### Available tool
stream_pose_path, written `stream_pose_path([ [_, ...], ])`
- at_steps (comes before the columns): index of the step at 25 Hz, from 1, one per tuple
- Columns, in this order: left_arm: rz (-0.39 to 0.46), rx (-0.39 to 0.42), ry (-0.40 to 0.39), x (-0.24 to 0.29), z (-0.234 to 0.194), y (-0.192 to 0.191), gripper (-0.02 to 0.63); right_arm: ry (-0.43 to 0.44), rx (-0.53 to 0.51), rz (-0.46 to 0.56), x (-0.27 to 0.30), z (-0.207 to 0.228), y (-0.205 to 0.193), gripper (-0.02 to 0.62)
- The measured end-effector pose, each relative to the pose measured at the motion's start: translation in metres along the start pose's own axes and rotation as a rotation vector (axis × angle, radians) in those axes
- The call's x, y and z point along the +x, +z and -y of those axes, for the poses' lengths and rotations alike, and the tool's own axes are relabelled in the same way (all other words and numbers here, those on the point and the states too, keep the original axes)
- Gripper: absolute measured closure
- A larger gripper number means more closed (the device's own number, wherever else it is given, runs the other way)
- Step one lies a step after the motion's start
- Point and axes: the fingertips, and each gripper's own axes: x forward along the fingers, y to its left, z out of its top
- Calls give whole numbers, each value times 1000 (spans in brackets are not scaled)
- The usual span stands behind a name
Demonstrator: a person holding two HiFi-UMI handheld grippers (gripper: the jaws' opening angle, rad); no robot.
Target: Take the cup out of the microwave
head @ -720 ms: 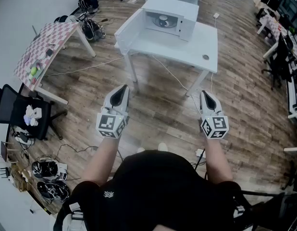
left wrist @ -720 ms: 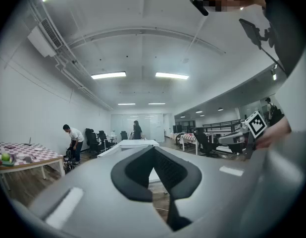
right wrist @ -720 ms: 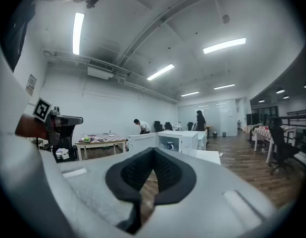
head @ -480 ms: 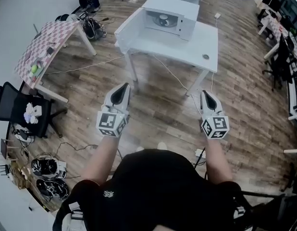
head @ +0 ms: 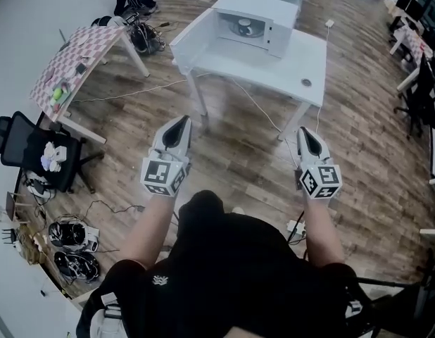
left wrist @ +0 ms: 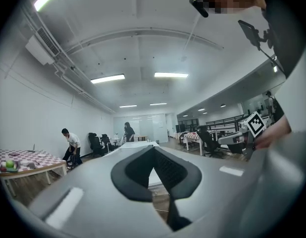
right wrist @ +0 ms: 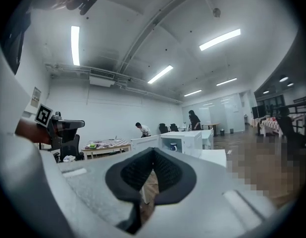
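The white microwave [head: 256,21] stands on a white table [head: 302,65] far ahead, its door [head: 193,35] swung open to the left. A pale cup [head: 244,28] sits inside the cavity. In the right gripper view the microwave [right wrist: 185,141] and the cup [right wrist: 174,147] show small in the distance. My left gripper [head: 184,121] and right gripper [head: 303,131] are held level over the wooden floor, well short of the table. Both are shut with nothing between the jaws, as the left gripper [left wrist: 154,148] and right gripper [right wrist: 153,150] views show.
A table with a checkered top [head: 70,65] stands at the left, a black office chair [head: 31,153] below it. Cables and gear [head: 70,248] lie on the floor at the lower left. People [left wrist: 71,144] stand at the far end. Desks and chairs [head: 418,62] line the right.
The person has stepped a little toward the white table, and a knee now shows below the grippers. Both grippers stay shut and held out in front.
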Motion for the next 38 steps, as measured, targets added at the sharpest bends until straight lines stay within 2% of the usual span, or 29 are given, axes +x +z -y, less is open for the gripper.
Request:
stream_pose_path([
  [7, -8, 8, 23, 19, -11, -4, 603, 6, 16, -2, 27, 14, -4, 595],
  [17, 51, -9, -33, 113, -44, -16, 601, -13, -29, 5, 97, 40, 7, 595],
  [23, 41, -24, -39, 183, -91, -29, 601, -35, -23, 8, 170, 63, 14, 594],
  [32, 25, -20, -101, 291, -171, -30, 602, -47, -17, 14, 301, 71, 42, 594],
  [38, 23, -37, -141, 347, -219, -48, 601, -73, -23, 23, 371, 80, 52, 595],
])
